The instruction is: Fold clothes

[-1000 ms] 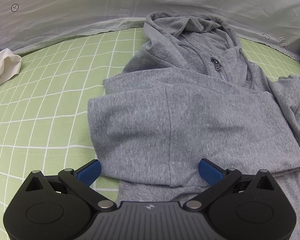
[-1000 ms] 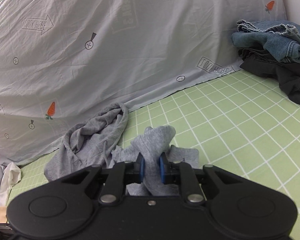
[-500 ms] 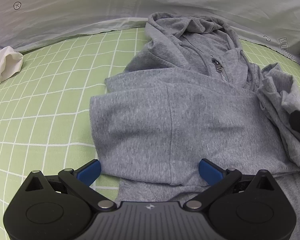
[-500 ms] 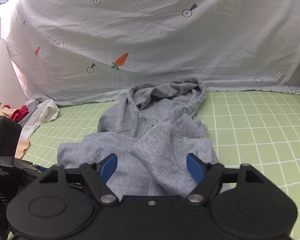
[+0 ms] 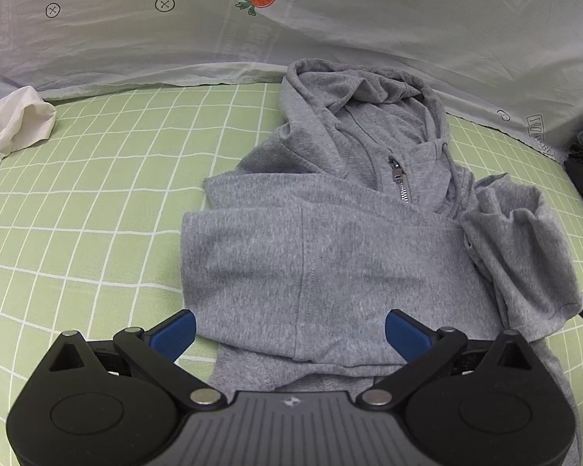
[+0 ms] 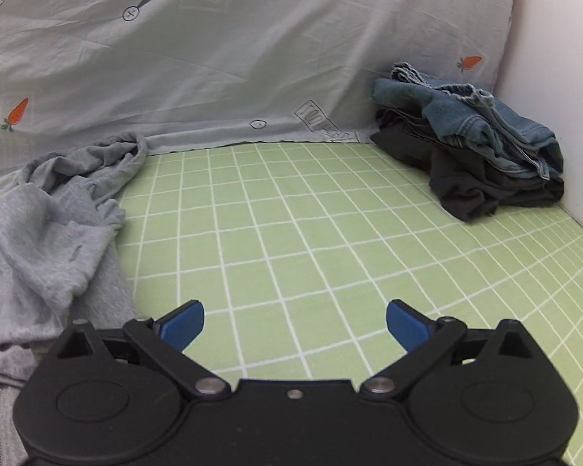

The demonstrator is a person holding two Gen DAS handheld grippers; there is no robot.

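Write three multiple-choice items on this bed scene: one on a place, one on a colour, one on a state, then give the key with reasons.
1. Where does the pile of jeans and dark clothes lie?
A. In the far corner by the white wall
B. On top of the hoodie
C. Between the right tongs

2. What colour is the hoodie?
A. Red
B. Grey
C. Navy

3. How do the right tongs stand?
A. Shut on a sleeve
B. Shut on nothing
C. Open, with nothing between them

Key:
1 A: the pile sits where the green checked sheet meets the wall.
2 B: its body, hood and folded sleeve are all heather grey.
3 C: the blue fingertips are spread wide, with only bare sheet showing between them. The left tongs are open too, over the hoodie's lower edge.
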